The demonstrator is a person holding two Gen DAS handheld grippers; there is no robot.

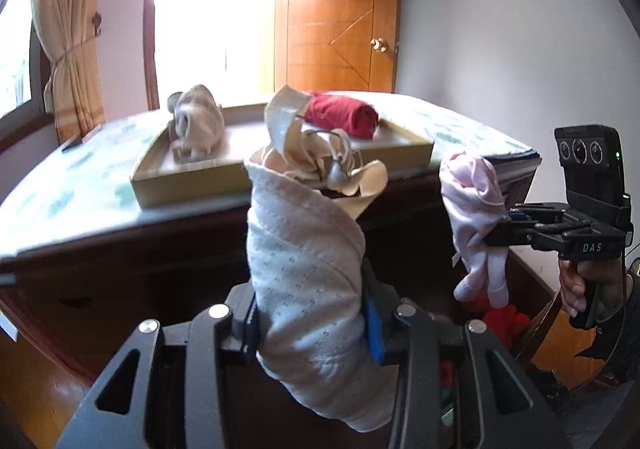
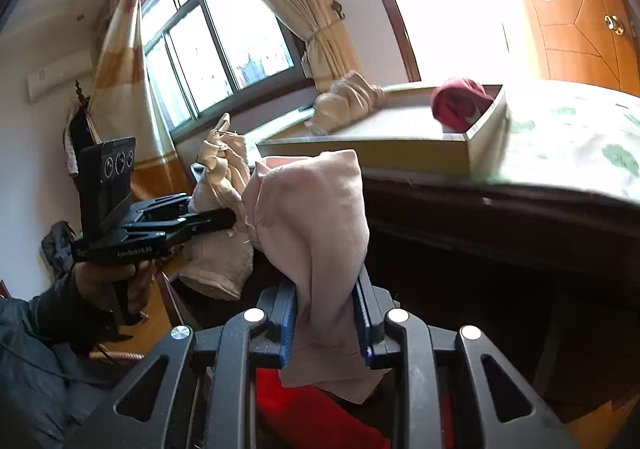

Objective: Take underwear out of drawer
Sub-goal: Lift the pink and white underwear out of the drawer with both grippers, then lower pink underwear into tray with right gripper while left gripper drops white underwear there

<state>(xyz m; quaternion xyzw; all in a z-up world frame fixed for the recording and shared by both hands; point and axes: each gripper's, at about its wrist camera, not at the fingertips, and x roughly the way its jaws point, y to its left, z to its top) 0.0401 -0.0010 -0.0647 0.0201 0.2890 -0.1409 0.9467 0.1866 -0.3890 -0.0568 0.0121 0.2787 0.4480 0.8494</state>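
A: Item one, left claw (image 1: 312, 329): clamped on rolled white dotted underwear (image 1: 304, 269), cream bra (image 1: 320, 157) bunched at top. Held upright, clear of dresser (image 1: 160, 249) front.

B: Item two, right claw (image 2: 326, 313): pinched tight on pale pink underwear (image 2: 312, 217), loose end hanging below pads. Also raised in front of dresser.

A: Handling, by judgement: light, soft, limp; no stiffness, likely to sag and unroll. Bra straps and ring prone to snagging.

B: Best hold: mid-bundle, through several layers, as now. Thin edge alone apt to slip.

A: Destination, presumably: shallow tray (image 1: 192, 177) on bed-like top with green-patterned cover (image 1: 72, 185). Already inside: beige bundle (image 1: 198, 121), dark red roll (image 1: 340, 115).

B: Remaining below: red garment (image 2: 304, 409) under right claw, apparently in drawer; drawer itself barely visible.

A: Progress: two pieces out, not yet set down.
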